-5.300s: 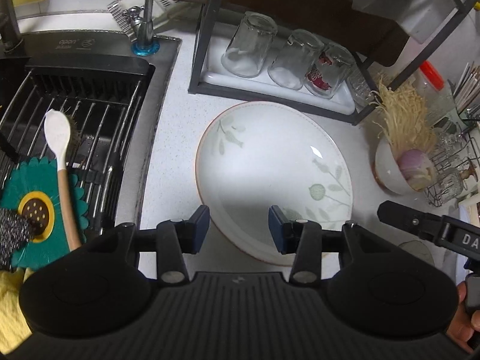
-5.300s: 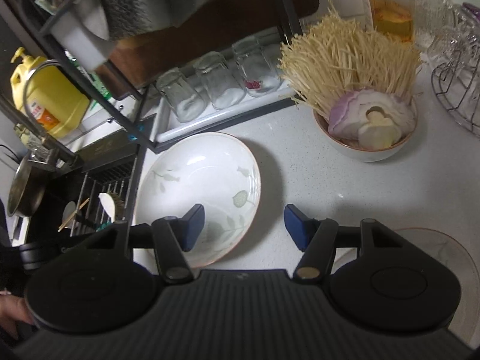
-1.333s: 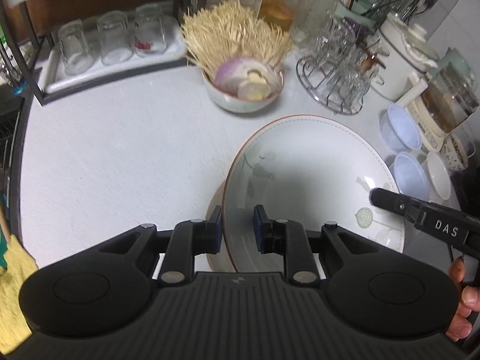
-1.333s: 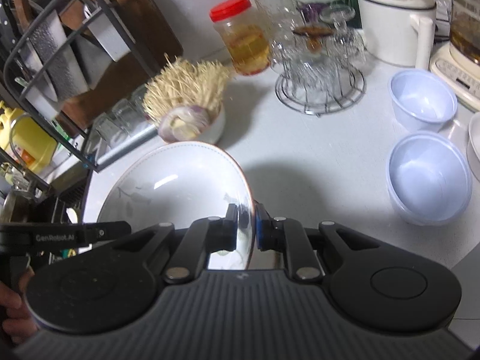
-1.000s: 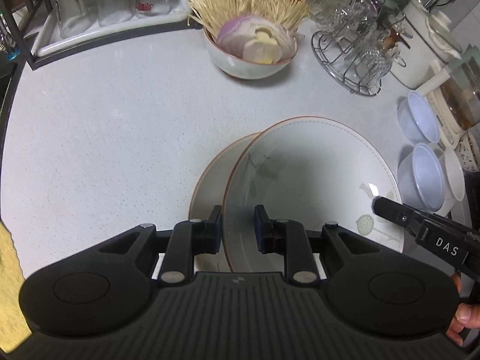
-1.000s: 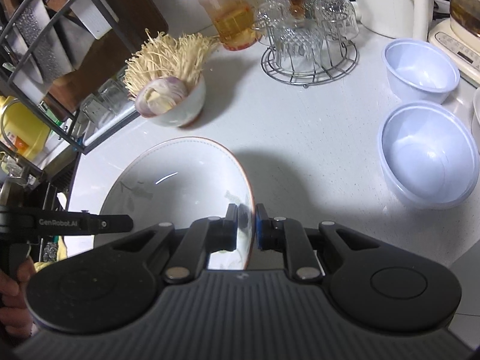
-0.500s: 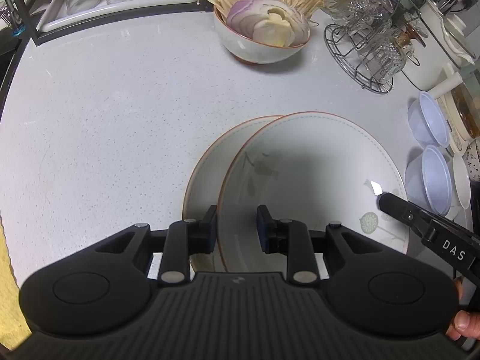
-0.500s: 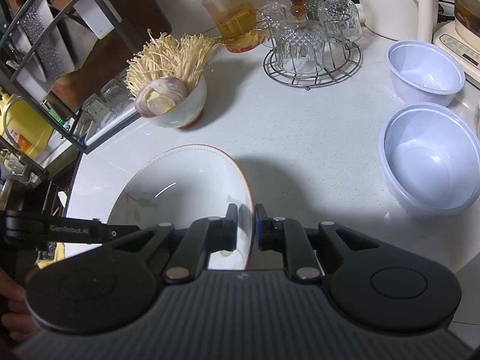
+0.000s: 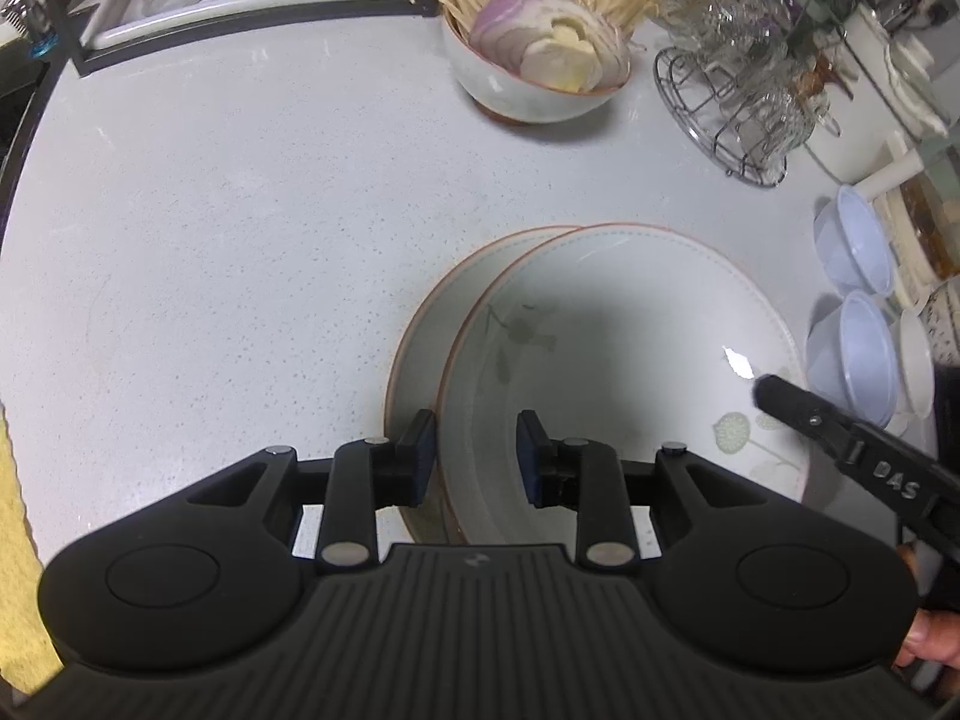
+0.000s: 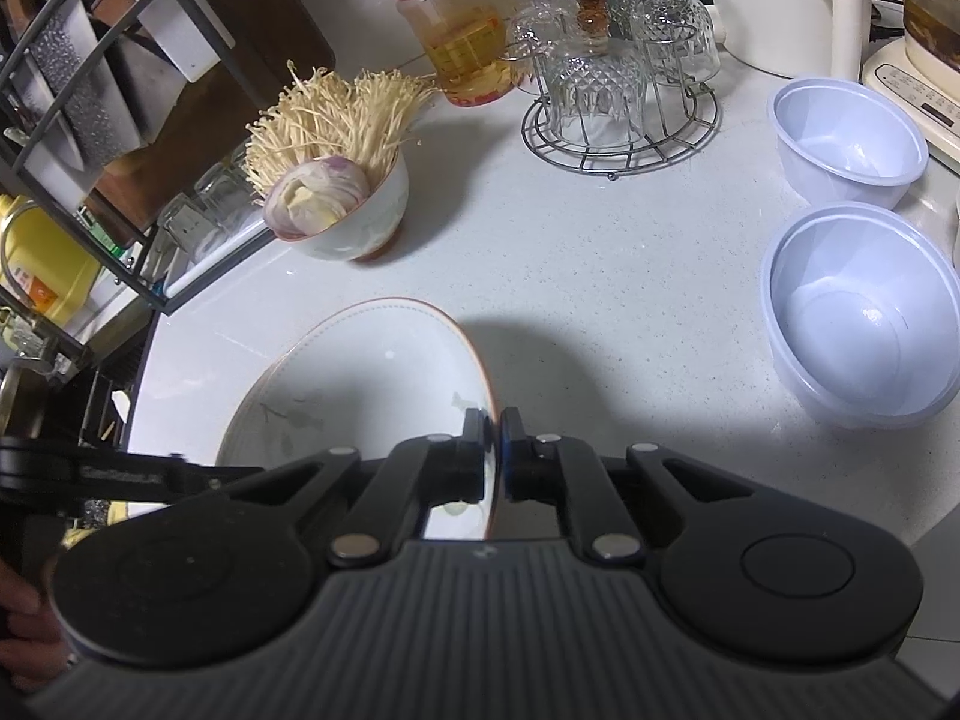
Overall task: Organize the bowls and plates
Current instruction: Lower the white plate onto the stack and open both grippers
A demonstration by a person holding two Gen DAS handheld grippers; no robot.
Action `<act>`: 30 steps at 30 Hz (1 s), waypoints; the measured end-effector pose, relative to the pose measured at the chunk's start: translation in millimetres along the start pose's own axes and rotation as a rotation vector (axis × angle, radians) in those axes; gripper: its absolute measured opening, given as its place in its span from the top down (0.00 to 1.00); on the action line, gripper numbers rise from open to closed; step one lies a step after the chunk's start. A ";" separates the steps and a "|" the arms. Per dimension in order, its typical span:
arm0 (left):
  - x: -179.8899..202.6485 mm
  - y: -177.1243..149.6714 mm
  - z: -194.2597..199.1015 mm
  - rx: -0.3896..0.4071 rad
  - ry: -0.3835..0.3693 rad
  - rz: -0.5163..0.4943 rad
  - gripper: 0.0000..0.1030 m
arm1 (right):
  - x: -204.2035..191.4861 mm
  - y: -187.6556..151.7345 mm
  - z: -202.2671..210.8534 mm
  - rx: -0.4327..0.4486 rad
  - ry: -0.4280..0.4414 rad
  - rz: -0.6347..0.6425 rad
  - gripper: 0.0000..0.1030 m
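Meanwhile, on a speckled white countertop [image 9: 228, 228], a leaf-patterned plate [image 9: 618, 360] sits partly over a second plate [image 9: 432, 324] of the same kind, offset toward the right so that a crescent of the lower one shows at its left. The left gripper [image 9: 474, 456] has just been opening its jaws: the blue pads now stand on either side of the upper plate's near rim, with a visible gap on the inner side, so the rim lies between them without being clamped. The right gripper [image 10: 493, 456] is closed tight on the opposite rim of the same plate [image 10: 360, 384], its two fingers pinching the edge; in the left wrist view its black finger [image 9: 798, 408] reaches over the plate from the right. Behind the plates stands a bowl of enoki mushrooms and sliced onion [image 10: 336, 204], beside a wire rack of upturned glasses [image 10: 618, 96] and a red-capped jar [image 10: 450, 30]. Two pale plastic bowls [image 10: 858, 312] rest well apart to the right, one behind the other.
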State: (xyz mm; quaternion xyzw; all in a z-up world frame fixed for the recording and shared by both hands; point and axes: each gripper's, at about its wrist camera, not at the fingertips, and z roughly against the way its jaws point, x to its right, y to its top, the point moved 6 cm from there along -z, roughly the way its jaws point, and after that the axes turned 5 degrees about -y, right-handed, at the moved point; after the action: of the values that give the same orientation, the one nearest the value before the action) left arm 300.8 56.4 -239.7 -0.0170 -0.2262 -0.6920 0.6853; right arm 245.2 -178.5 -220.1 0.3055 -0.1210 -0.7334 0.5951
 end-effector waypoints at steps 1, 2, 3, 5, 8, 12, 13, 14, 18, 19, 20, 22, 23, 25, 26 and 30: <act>-0.6 0.1 2.3 0.004 -0.003 0.000 0.69 | 0.3 0.0 -0.5 -0.001 0.002 -0.004 0.93; -1.8 0.2 3.6 0.007 -0.006 0.006 0.69 | 0.5 -0.5 -1.2 -0.004 0.004 -0.007 0.93; -3.5 0.5 4.3 0.010 -0.008 0.015 0.69 | 0.1 -1.3 -2.1 -0.008 0.005 -0.006 0.92; -7.6 0.0 4.8 0.016 -0.007 0.032 0.69 | -1.2 -3.1 -4.4 -0.017 0.007 -0.004 0.92; -9.9 -0.9 9.4 0.031 0.002 0.030 0.69 | -3.6 -4.9 -7.1 -0.024 0.012 0.000 0.92; -12.8 -3.5 17.3 0.049 0.007 0.035 0.69 | -6.5 -6.5 -11.1 -0.031 0.014 0.005 0.91; -13.0 -3.9 18.7 0.053 0.009 0.035 0.69 | -6.3 -7.8 -13.2 -0.040 0.013 0.003 0.90; -12.8 -4.2 20.7 0.060 0.021 0.031 0.69 | -6.0 -8.7 -14.5 -0.045 0.018 -0.002 0.90; -13.4 -4.0 29.9 0.084 0.025 0.029 0.69 | -7.7 -8.6 -15.4 -0.038 0.016 0.007 0.89; -13.2 -4.1 31.5 0.088 0.026 0.030 0.69 | -7.8 -8.0 -16.0 -0.038 0.018 0.004 0.88; -12.7 -4.1 33.2 0.093 0.028 0.029 0.69 | -8.4 -7.5 -16.2 -0.037 0.016 0.006 0.88; -10.6 -4.1 37.9 0.104 0.024 0.032 0.69 | -9.5 -6.3 -16.5 -0.038 0.010 0.012 0.88; -8.9 -4.3 40.7 0.111 0.020 0.033 0.69 | -9.4 -5.7 -16.3 -0.039 0.011 0.010 0.88; -5.0 -3.7 47.0 0.127 0.022 0.025 0.69 | -8.7 -4.4 -14.0 -0.036 0.014 0.011 0.88; -2.0 -3.2 50.9 0.138 0.025 0.016 0.69 | -9.0 -3.0 -11.5 -0.028 0.014 0.018 0.88; 15.9 0.3 69.6 0.180 0.025 -0.026 0.69 | -10.4 4.4 3.2 0.008 -0.001 0.050 0.88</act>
State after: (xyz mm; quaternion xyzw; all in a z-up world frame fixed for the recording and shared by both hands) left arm 280.1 64.9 -171.9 0.0564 -0.2792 -0.6779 0.6777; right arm 248.0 -170.4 -212.1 0.3043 -0.1318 -0.7179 0.6120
